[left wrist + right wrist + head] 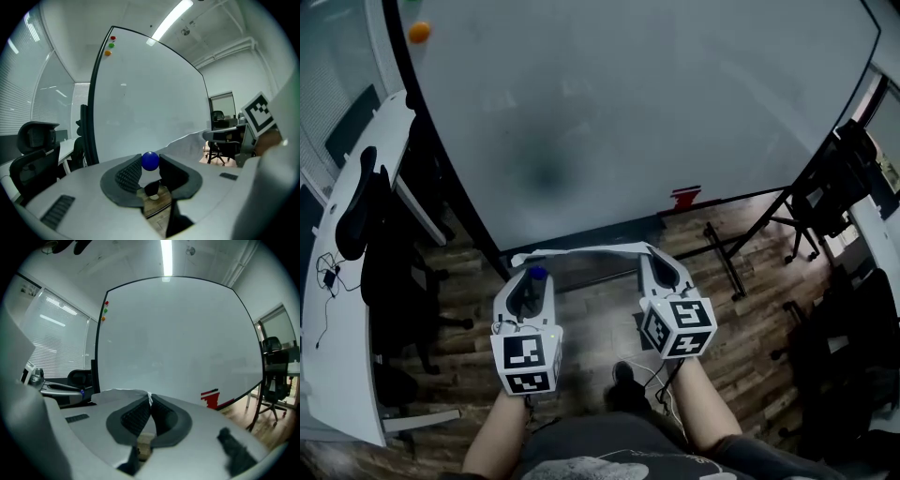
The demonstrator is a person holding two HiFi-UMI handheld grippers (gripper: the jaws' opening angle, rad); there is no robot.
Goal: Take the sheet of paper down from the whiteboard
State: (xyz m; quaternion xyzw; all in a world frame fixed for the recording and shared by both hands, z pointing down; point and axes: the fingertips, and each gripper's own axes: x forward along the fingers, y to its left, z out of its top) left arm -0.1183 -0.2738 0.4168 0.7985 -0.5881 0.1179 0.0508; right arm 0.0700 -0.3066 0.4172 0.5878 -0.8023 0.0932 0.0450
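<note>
— Now, where's the sheet of paper (581,250)?
— Off the whiteboard (628,112), stretched between both grippers. Right gripper (150,398) has its jaws pinched tight on the paper's edge.
— And the left gripper (151,158)?
— Jaws held wide, clamped round a blue ball (150,161).
</note>
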